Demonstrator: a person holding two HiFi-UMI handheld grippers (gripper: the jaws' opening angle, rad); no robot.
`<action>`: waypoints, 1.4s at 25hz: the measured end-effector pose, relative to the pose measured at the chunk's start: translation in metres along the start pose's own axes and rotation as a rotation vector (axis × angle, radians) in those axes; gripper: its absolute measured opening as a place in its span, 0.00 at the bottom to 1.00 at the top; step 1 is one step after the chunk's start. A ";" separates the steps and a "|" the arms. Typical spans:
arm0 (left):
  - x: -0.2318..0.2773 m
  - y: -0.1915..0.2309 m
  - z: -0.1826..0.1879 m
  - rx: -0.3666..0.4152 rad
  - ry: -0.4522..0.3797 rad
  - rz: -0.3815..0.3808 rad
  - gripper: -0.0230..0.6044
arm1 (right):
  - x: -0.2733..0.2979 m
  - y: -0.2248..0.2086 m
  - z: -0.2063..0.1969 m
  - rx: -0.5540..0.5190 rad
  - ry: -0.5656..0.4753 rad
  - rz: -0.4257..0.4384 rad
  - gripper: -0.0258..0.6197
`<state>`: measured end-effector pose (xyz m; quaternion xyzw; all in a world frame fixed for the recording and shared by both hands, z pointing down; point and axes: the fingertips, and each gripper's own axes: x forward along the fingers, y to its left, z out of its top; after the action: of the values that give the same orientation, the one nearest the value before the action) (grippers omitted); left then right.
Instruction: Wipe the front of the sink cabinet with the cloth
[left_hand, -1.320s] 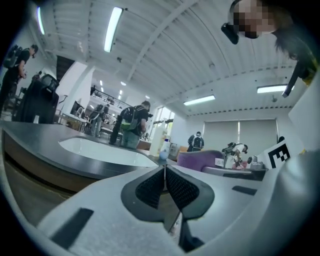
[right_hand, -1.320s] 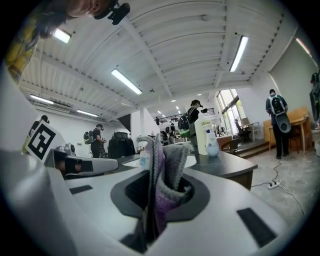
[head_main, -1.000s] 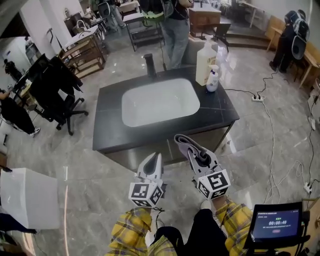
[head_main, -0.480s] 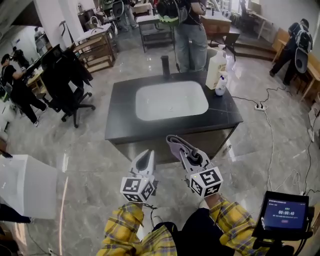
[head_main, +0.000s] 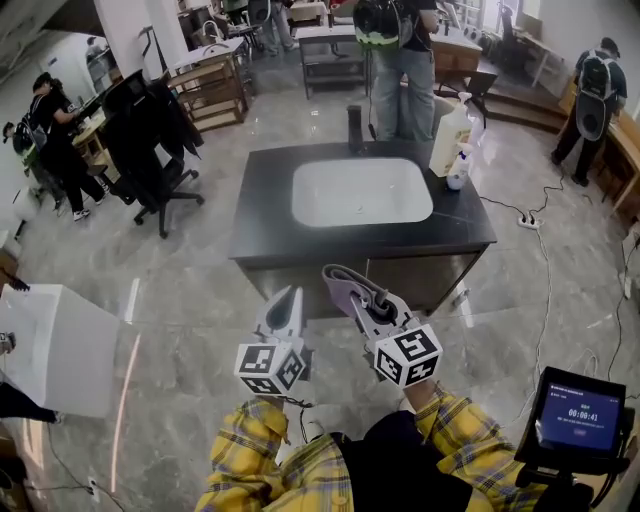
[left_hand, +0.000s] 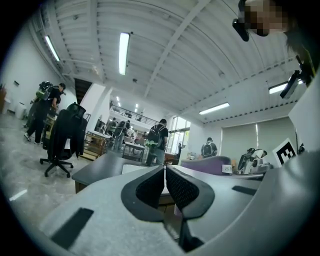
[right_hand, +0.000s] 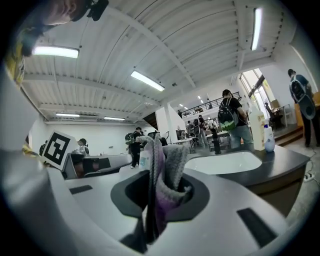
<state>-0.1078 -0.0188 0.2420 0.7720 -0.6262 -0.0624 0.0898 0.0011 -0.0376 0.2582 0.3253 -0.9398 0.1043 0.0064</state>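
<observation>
As I look down in the head view, my right gripper (head_main: 360, 300) is closed on the purple-grey cloth (head_main: 343, 283). I hold it in the air short of the sink cabinet (head_main: 420, 280), clear of its front. My left gripper (head_main: 288, 300) hangs just beside it. The black countertop (head_main: 262, 225) overhangs that front, so I judge a high pass could knock my tool against its edge.

In the left gripper view, the jaws meet with nothing between them.

In the right gripper view, the jaws pinch a bunched fold of the cloth, which stands up between the pads. The hold looks narrow. I judge that dragging hard across the panel could pull the cloth loose, or let bare plastic scrape the cabinet.
</observation>
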 end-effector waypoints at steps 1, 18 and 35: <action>-0.002 0.004 0.000 -0.006 -0.004 0.012 0.05 | 0.002 0.003 -0.002 0.003 0.005 0.006 0.11; -0.014 0.006 -0.008 -0.002 -0.009 0.062 0.05 | -0.008 0.007 -0.008 0.014 0.035 0.025 0.11; -0.007 -0.006 -0.018 -0.007 0.021 0.025 0.05 | -0.013 0.008 -0.012 0.004 0.034 0.026 0.11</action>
<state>-0.1002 -0.0094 0.2580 0.7644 -0.6345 -0.0551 0.0999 0.0061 -0.0212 0.2677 0.3112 -0.9436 0.1115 0.0203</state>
